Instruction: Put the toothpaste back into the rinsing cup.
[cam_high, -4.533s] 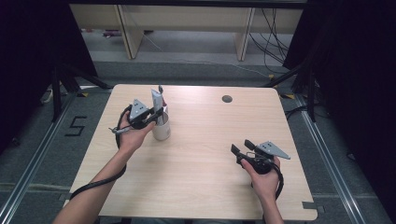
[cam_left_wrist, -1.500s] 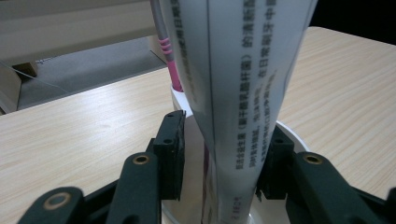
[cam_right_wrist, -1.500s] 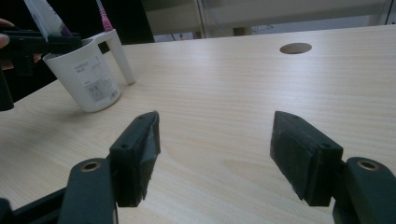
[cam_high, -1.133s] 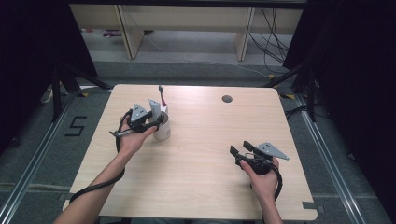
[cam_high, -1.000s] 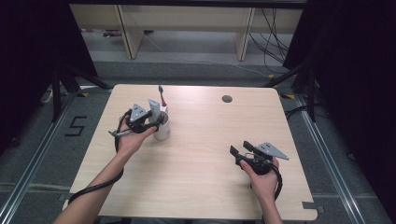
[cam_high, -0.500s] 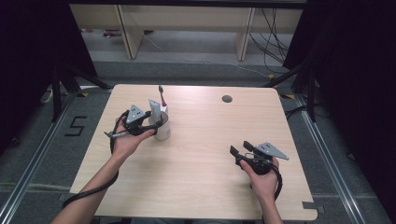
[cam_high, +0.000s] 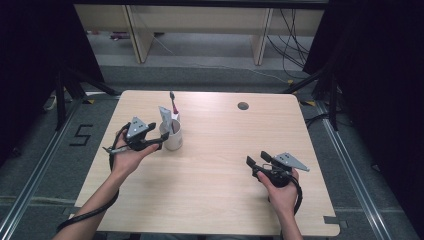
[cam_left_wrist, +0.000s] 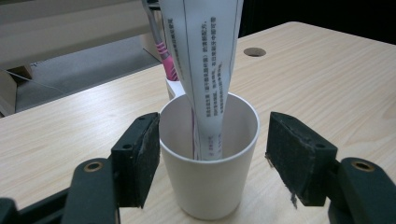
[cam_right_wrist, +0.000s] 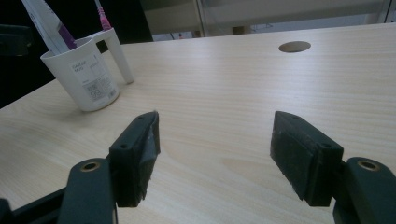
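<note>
The white cup (cam_left_wrist: 208, 158) stands upright on the table (cam_high: 215, 165), left of middle, holding a tube (cam_left_wrist: 205, 70) and a toothbrush (cam_left_wrist: 159, 44). The left gripper (cam_left_wrist: 210, 163) has just been opening; its spread jaws flank the cup, one almost grazing it, so a careless pull back could tip it. The right gripper (cam_right_wrist: 215, 158) rests spread, well apart

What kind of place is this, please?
Probably a lab recording station, not a home: a bare wooden table on grey floor, dark curtains around it, loose cables behind.
</note>
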